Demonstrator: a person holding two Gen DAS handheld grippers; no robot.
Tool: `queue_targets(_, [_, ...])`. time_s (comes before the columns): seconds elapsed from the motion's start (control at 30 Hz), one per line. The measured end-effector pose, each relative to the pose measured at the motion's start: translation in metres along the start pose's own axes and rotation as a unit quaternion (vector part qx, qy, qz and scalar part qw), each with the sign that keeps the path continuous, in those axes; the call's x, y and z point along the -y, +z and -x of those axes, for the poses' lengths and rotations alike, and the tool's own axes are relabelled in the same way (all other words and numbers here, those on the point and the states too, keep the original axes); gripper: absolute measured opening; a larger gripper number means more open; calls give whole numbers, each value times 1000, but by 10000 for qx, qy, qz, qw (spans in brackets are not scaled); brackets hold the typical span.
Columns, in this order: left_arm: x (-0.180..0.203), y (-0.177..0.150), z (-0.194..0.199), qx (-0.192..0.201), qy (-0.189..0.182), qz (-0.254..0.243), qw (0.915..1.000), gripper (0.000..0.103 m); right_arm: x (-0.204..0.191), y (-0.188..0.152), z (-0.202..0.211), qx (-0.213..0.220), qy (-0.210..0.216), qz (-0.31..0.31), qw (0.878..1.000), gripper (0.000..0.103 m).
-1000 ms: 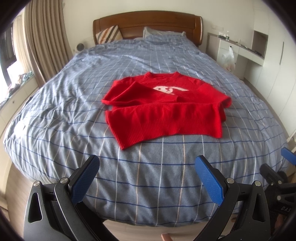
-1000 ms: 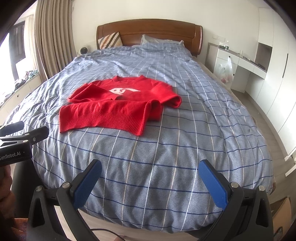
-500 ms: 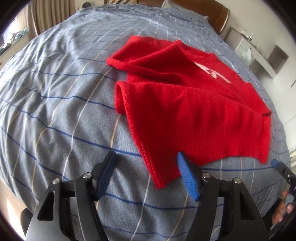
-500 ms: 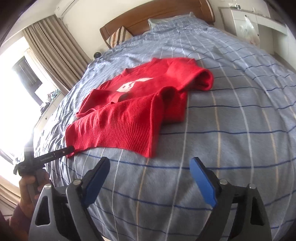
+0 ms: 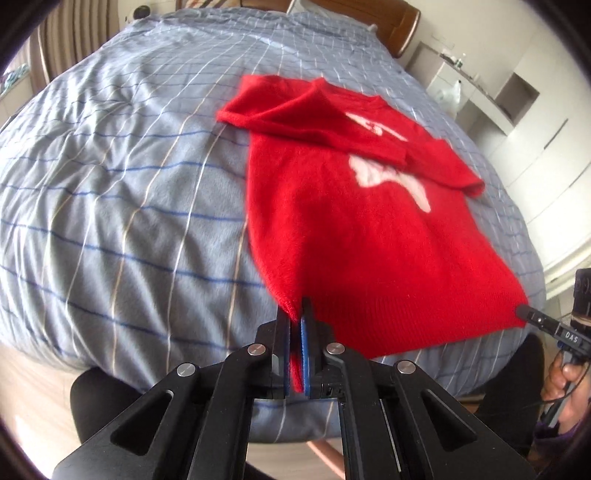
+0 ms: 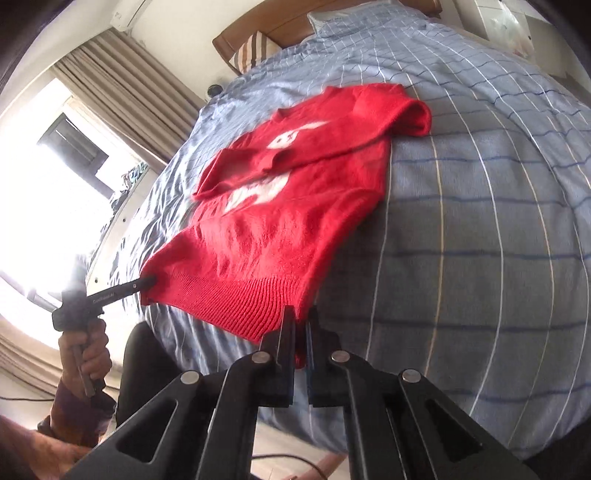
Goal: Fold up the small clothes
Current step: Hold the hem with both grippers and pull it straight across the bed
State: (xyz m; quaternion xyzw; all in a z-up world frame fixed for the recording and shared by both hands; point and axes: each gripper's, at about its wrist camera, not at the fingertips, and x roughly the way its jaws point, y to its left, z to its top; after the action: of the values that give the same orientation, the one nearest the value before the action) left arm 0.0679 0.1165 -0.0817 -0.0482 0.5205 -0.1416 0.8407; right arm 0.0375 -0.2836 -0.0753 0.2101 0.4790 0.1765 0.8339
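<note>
A small red knitted sweater (image 5: 354, 221) with a white print lies on the blue checked bedspread (image 5: 110, 192), its sleeves folded across the chest. My left gripper (image 5: 294, 314) is shut on the hem's left corner, red knit pinched between the blue pads. My right gripper (image 6: 301, 317) is shut on the hem's right corner of the sweater (image 6: 280, 221). In the right wrist view the left gripper (image 6: 147, 283) bites the far hem corner. In the left wrist view the right gripper (image 5: 522, 312) touches the opposite corner.
The bedspread (image 6: 480, 221) covers a wide bed with a wooden headboard (image 5: 402, 26) and pillows at the far end. Curtains and a bright window (image 6: 55, 177) stand on one side, white cabinets (image 5: 517, 110) on the other. A person's hand (image 6: 86, 350) holds the left tool.
Both grippers came down and forward from the foot of the bed to the sweater's hem and went from wide open to shut on its two corners. The hem has been pulled toward the bed's edge.
</note>
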Motion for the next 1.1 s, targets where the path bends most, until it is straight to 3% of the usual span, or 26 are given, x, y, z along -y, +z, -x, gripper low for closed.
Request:
queue_targets(0.07, [1, -12, -10, -96, 304, -113, 9994, 2, 0, -18, -7, -210, -94, -91, 9997, 4])
queue_targets(0.2, [-4, -21, -32, -252, 478, 111, 9985, 2, 17, -38, -39, -486, -492, -537, 9962, 4])
queue_targets(0.37, [-11, -21, -51, -230, 703, 235, 9970, 2, 29, -41, -60, -502, -948, -683, 9919, 3])
queue_targets(0.5, [-8, -22, -59, -188, 852, 281, 9958, 2, 24, -40, -71, -424, -1232, -460, 9904, 3])
queue_targets(1.1, [5, -23, -71, -108, 1060, 311, 9938, 3, 18, -51, -76, -231, -1366, -160, 9902, 4])
